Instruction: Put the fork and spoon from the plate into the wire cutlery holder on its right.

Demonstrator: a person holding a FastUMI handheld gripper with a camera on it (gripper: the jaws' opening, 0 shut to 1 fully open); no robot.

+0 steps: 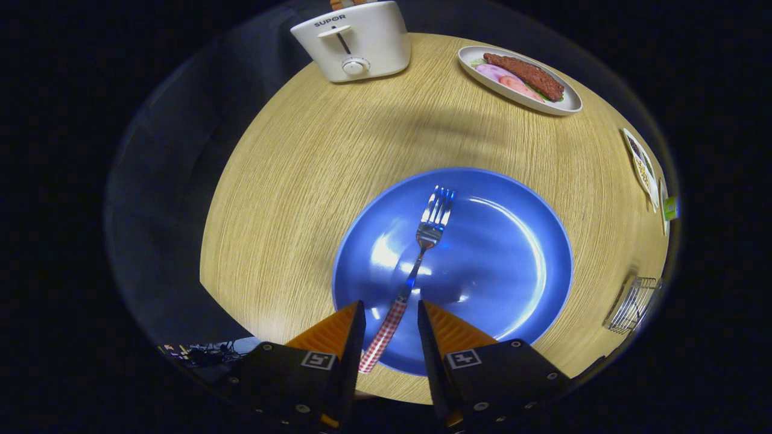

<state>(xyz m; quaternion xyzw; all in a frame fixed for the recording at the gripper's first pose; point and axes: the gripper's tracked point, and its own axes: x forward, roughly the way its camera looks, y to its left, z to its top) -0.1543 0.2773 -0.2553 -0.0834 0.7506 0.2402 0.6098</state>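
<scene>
Only the fork (pixel 416 265) is seen on the plate (pixel 512 265); its handle is straddled by the gripper (pixel 391 319), fingers parted, nothing clasped yet.

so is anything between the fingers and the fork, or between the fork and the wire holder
Nothing visible. The fork lies on the blue plate, its checked handle already in the gap of the open gripper. Between the plate and the wire cutlery holder to its right there is just bare wooden table.
</scene>
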